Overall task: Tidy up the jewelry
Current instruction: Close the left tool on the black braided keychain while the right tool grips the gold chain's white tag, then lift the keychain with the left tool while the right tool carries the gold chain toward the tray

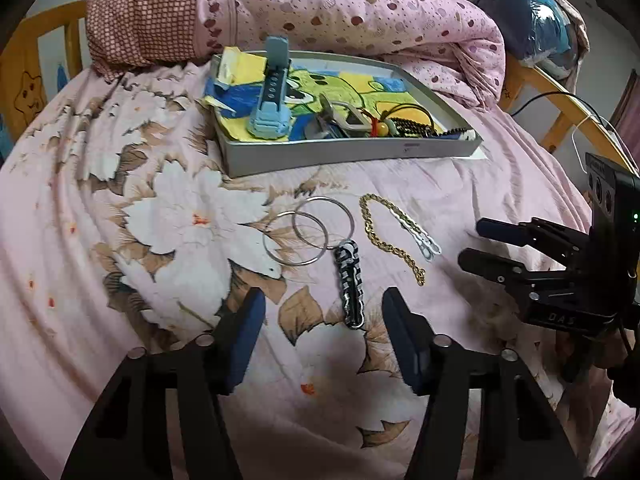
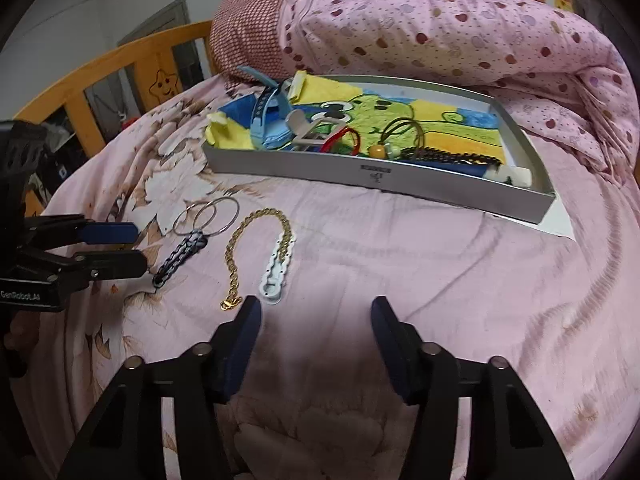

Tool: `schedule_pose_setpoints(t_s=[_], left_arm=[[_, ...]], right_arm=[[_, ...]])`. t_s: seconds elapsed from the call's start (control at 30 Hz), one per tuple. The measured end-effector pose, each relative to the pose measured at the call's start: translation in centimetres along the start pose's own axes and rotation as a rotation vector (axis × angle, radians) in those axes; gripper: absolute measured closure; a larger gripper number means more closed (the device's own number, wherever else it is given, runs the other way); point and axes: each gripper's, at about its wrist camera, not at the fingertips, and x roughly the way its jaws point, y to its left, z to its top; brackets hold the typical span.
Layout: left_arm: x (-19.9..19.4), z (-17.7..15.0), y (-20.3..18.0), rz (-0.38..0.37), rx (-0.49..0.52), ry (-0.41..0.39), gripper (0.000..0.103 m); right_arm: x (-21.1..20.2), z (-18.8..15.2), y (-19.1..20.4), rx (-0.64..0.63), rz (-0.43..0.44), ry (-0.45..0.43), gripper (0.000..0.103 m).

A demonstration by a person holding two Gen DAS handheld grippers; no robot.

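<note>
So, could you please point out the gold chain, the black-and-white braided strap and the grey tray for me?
gold chain [image 1: 394,249]: left wrist view, on its lower straight run of links.
black-and-white braided strap [image 1: 352,288]: left wrist view, mid-length of the braid.
grey tray [image 2: 320,166]: right wrist view, on its near outer wall.

Surface: pink floral bedsheet [image 2: 400,264].
Tray: shallow grey rectangular box [image 2: 360,172], holding a light blue watch strap [image 2: 272,120] and a black beaded bracelet [image 2: 448,156].
Loose pieces: gold chain bracelet [image 2: 256,240], white link bracelet [image 2: 276,276], black-and-white braided bracelet [image 2: 176,260], two silver bangles [image 2: 212,216].
Right gripper [image 2: 316,320]: parted, empty.
Left gripper [image 2: 136,248]: beside the braided bracelet.
</note>
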Motion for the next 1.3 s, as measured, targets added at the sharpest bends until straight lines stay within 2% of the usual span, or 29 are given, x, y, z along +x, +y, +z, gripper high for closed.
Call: schedule_pose_setpoints(t_s=[0.27,0.33,0.47,0.83,0.87,0.97,1.3], left_arm=[[1.0,0.3,0.2,-0.074,-0.006,0.023,0.08],[1.0,0.3,0.0,-0.098,0.004,0.022,0.084],[1.2,0.4,-0.5,-0.116,0.027,0.022,0.085],[2.6,0.6,-0.1,-0.076,0.024,0.059,0.092],[2.6,0.6,-0.1,-0.072,0.024,0.06,0.093],[2.7,0.7,-0.1,-0.073,0.018,0.061,0.093],[2.3,0.6,-0.6,-0.047,0.007,0.077,0.094]], right_arm=[[0.8,0.3,0.8,-0.051,0.036,0.013,0.068],[0.9,0.4,0.9,-0.054,0.04,0.014,0.07],[1.3,0.6,1.0,-0.06,0.046,0.018,0.071],[2.7,1.0,1.7,-0.062,0.03,0.041,0.071],[2.8,1.0,1.7,-0.06,0.026,0.041,0.072],[2.9,1.1,1.6,-0.043,0.015,0.039,0.088],[1.1,0.1,1.4,-0.01,0.023,0.029,0.088]])
